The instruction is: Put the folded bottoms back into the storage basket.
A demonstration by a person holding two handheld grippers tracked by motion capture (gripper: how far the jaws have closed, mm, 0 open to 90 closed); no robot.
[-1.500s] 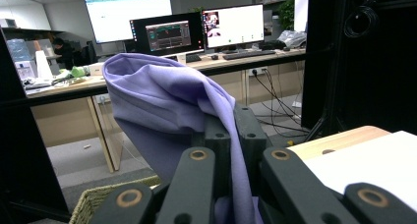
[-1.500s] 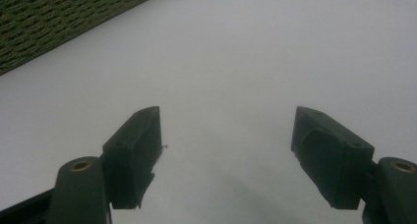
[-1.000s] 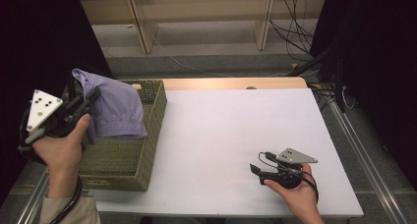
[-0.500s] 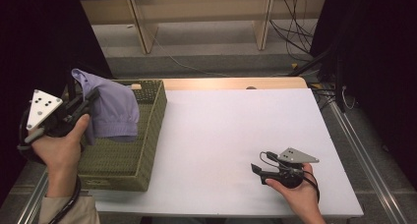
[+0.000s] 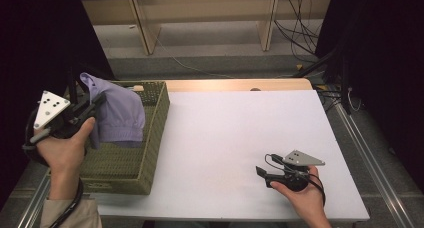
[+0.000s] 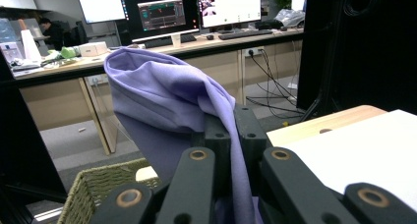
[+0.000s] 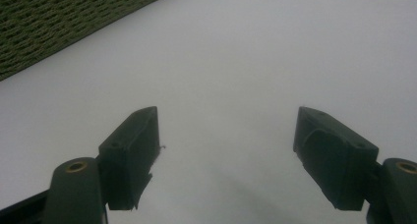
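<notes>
A lilac cloth [image 5: 119,113] hangs over the woven basket [image 5: 150,153] at the table's left side. My left gripper [image 5: 95,102] is shut on the cloth's upper edge and holds it up above the basket. In the left gripper view the cloth [image 6: 167,96] drapes over and between the two black jaws, and my left gripper [image 6: 233,123] pinches a fold of it. My right gripper [image 5: 261,172] rests low on the white table [image 5: 240,123] near the front right, held by a hand. Its jaws stand wide apart with nothing between them, as the right gripper view shows my right gripper [image 7: 226,135].
The basket wall [image 7: 59,22] lies across the top left of the right gripper view. A wooden strip [image 5: 235,84] runs along the table's far edge. Shelving legs and cables [image 5: 295,33] stand on the floor beyond. Desks with monitors [image 6: 162,13] are far behind.
</notes>
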